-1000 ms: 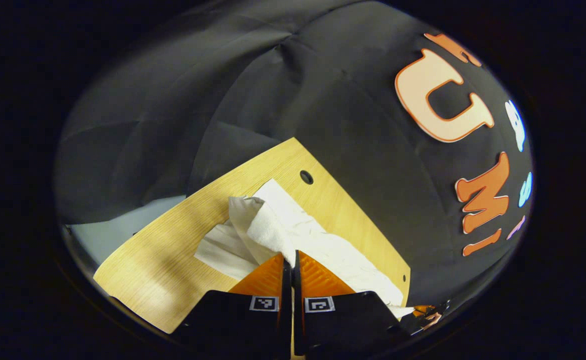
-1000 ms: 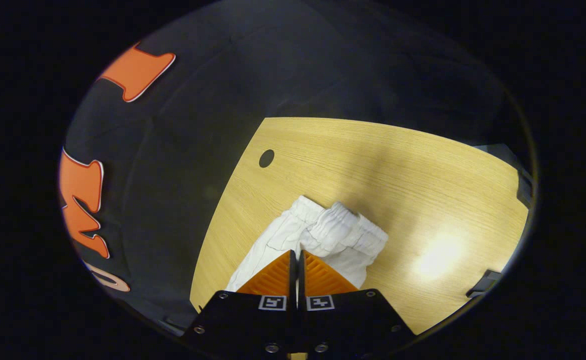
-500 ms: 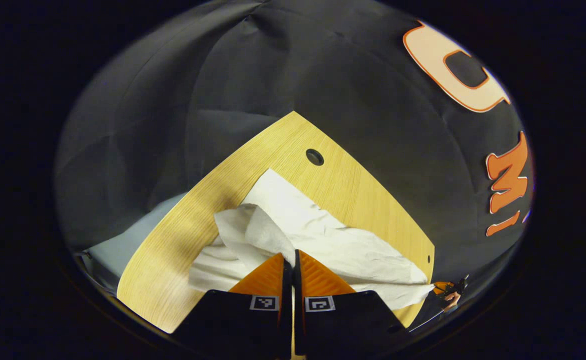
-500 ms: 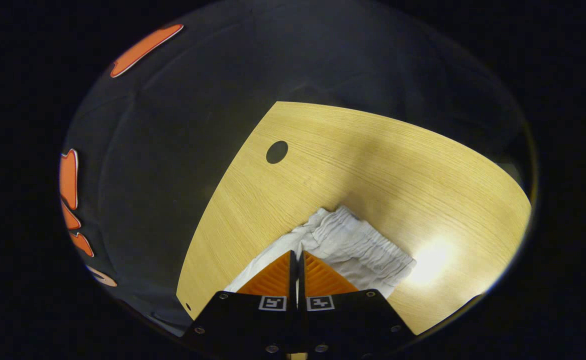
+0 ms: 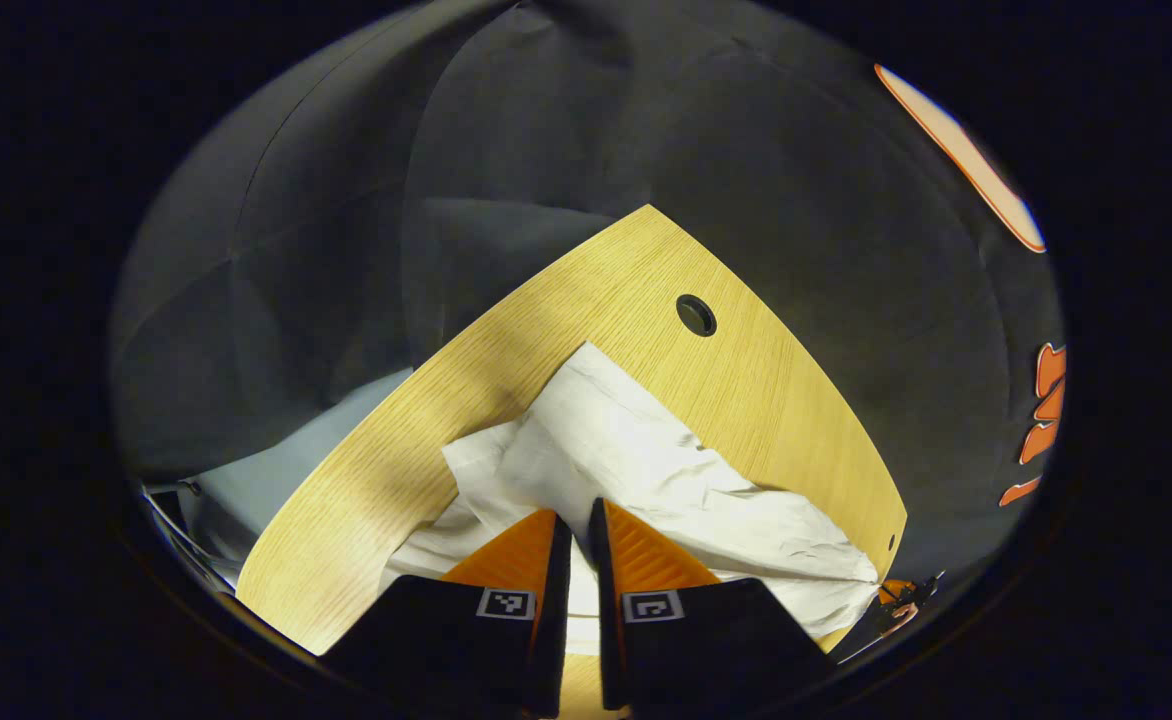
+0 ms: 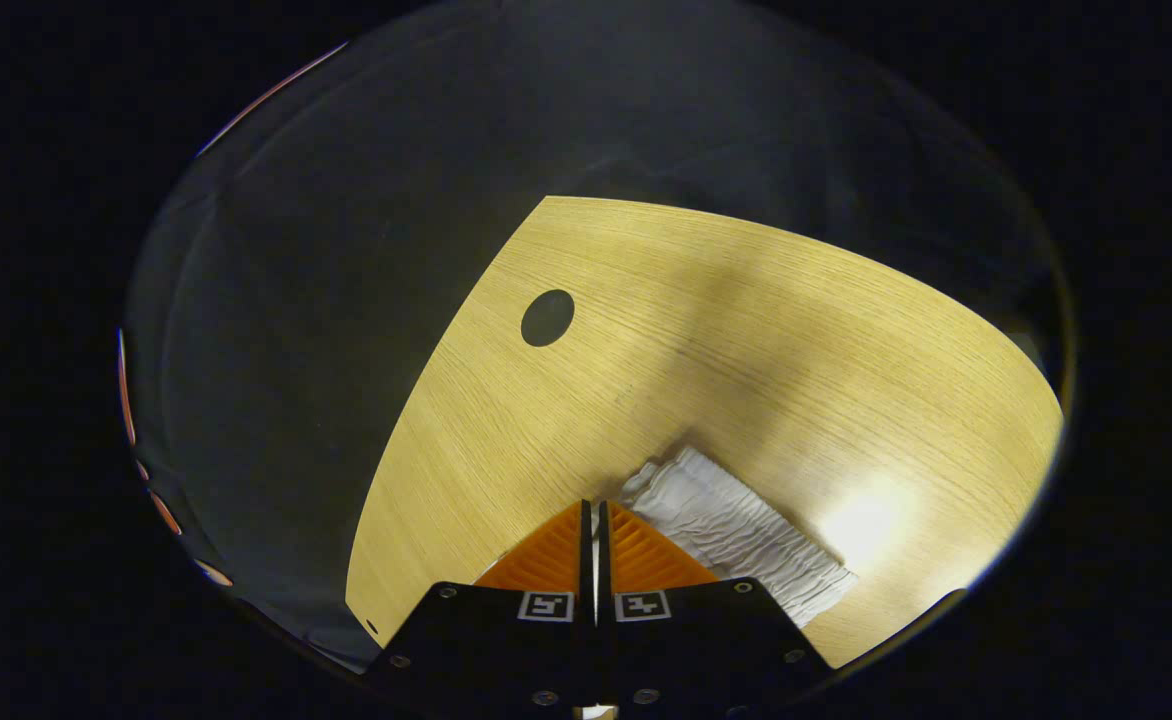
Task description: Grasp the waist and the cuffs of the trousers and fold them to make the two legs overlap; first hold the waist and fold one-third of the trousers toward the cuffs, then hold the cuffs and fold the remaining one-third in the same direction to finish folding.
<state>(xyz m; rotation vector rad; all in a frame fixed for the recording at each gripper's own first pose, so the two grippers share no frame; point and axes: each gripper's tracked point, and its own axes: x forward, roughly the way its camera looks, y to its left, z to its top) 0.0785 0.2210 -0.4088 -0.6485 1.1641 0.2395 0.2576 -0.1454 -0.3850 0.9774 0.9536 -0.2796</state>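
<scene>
The trousers (image 5: 646, 470) are lying white and rumpled on the wooden table (image 5: 426, 400), and the left gripper (image 5: 578, 520) is loosening on them: a narrow gap is showing between its fingers where half a second ago they were pinched together on the cuff end, so it looks to be letting the cloth go, though I cannot tell whether the fingers are already free of it. Out from the tips, the upper leg is now lying nearly flat over the lower one, the raised fold of a moment ago having settled, and the fabric is stretching away toward the table's far edge, stopping short of the round cable hole (image 5: 696, 315). The right gripper (image 6: 594, 512) is staying clenched at the waist, the elastic waistband (image 6: 736, 530) now lying flat on the wood just right of its fingers, where before it was bunched and lifted. Judging by this, the leg-over-leg fold is being set down, and the waist-toward-cuffs third is coming next.
</scene>
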